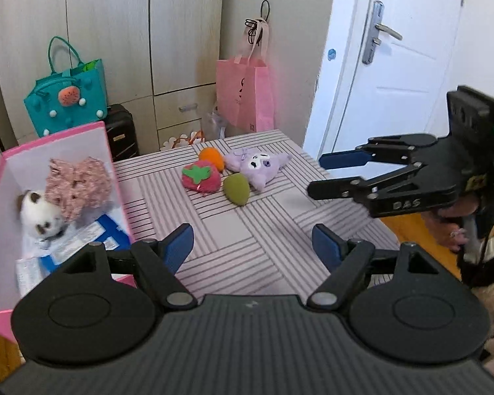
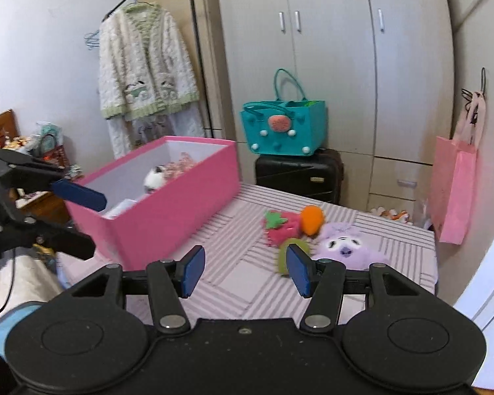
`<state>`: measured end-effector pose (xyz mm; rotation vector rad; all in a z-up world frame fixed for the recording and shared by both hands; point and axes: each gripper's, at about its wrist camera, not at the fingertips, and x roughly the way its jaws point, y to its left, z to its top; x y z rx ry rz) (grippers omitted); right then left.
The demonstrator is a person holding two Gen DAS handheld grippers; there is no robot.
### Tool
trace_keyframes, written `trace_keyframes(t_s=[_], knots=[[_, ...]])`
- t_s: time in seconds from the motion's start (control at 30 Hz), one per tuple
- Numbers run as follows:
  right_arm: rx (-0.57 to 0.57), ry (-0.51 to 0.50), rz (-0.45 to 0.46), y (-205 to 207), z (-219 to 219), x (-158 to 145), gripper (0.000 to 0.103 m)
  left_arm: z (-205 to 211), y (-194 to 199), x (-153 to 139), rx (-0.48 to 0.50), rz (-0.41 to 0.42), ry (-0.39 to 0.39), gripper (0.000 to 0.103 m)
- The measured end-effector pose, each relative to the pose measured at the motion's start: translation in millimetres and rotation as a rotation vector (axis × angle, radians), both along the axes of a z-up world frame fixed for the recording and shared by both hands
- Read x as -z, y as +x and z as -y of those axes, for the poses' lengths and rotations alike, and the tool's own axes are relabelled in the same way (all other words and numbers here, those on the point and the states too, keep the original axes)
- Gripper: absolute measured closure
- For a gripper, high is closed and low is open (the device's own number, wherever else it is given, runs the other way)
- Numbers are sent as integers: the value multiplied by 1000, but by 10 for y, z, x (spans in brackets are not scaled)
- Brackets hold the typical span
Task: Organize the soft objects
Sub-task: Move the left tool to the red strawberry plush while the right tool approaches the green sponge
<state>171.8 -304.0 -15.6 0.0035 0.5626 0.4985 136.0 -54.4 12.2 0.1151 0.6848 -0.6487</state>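
Four plush toys sit bunched near the far end of a striped table (image 1: pixel 247 230): a red strawberry (image 1: pixel 201 176) with a green leaf, an orange carrot (image 1: pixel 211 157), a green fuzzy fruit (image 1: pixel 236 190) and a purple big-eyed doll (image 1: pixel 258 166), each touching its neighbour. A pink box (image 1: pixel 3 177) with white inside walls stands on the table's left side, holding a pink frilly toy (image 1: pixel 77 186), a white-and-brown plush (image 1: pixel 41 219) and blue-and-white packets. The left gripper (image 1: pixel 253 247) hangs over bare tabletop, jaws apart and empty; the right gripper (image 2: pixel 245 268), also apart and empty, hovers just short of the green fruit. Only the left camera shows the white door and the box's contents in full; only the right camera shows a fleecy robe (image 2: pixel 145 75) hanging on a rail.
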Motion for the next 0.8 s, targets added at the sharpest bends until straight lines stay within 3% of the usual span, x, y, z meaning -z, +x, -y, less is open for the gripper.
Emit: trace_keyframes(t_s=[0.17,0.33,0.53,0.7,0.8], knots=[[-20,-64,32,223,-39,201,43,178,279,170,-59,32,-29,24],[16,-137,119,364,-124,394,43,481,544,309,-145,138,59,24],[-33,-173,105,560,-135,597,43,711,974,473,-180,101,27,25],[-97,-220,96,749,-180,710,43,823,1357,661,-265,42,-4,26],[-148,-278,84,847,-242,748,43,918,1527,772,-310,34,21,28]])
